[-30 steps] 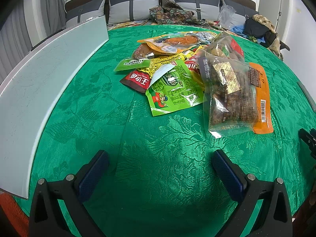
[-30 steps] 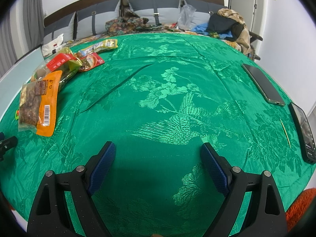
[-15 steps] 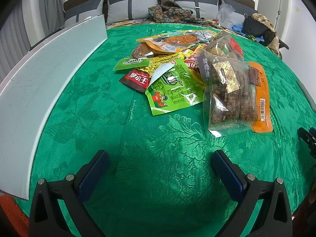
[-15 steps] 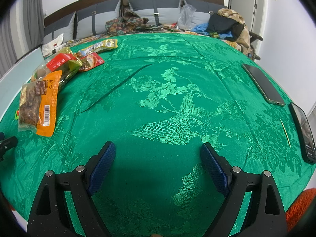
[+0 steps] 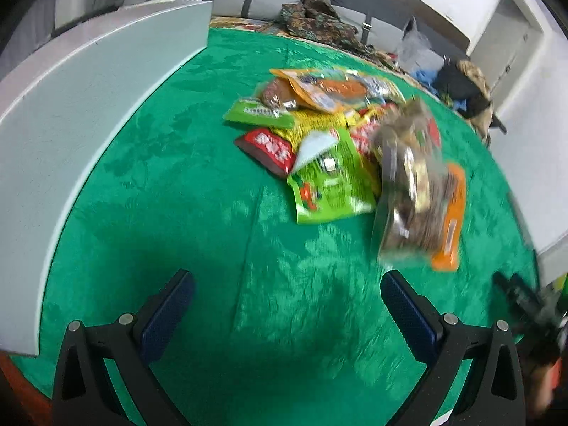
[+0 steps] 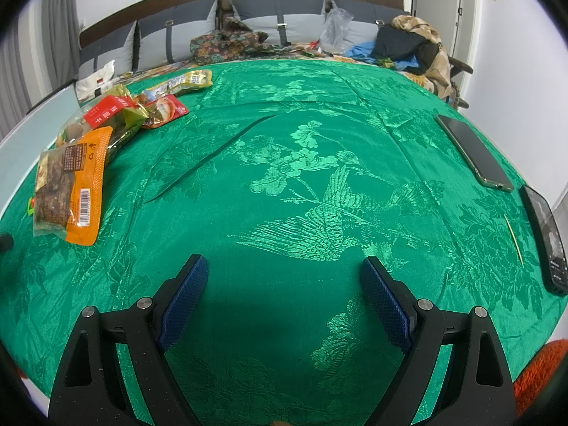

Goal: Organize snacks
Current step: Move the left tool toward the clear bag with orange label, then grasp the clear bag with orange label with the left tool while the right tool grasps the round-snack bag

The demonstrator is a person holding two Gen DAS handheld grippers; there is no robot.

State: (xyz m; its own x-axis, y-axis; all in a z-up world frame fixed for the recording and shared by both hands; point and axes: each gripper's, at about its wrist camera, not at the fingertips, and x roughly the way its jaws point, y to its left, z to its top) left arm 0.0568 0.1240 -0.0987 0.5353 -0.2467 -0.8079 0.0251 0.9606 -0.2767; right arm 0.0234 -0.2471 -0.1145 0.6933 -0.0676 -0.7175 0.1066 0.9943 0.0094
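Note:
A heap of snack packets lies on the green tablecloth (image 5: 184, 191). In the left wrist view I see a green packet (image 5: 330, 188), a red one (image 5: 269, 147), an orange pouch (image 5: 326, 88) and a clear bag of brown pieces on an orange packet (image 5: 415, 191). My left gripper (image 5: 287, 293) is open over bare cloth, short of the heap, holding nothing. In the right wrist view that orange packet (image 6: 87, 184) lies far left. My right gripper (image 6: 284, 280) is open over empty cloth, away from the snacks.
A long white board (image 5: 71, 120) runs along the table's left side. Two phones (image 6: 474, 152) (image 6: 545, 238) and a thin stick (image 6: 513, 236) lie near the right edge. Sofa cushions (image 6: 280, 23), clothes and bags sit behind the table.
The left wrist view has tilted and shifted, now blurred; the snack heap sits further right and lower in it. The right gripper and its view are unchanged.

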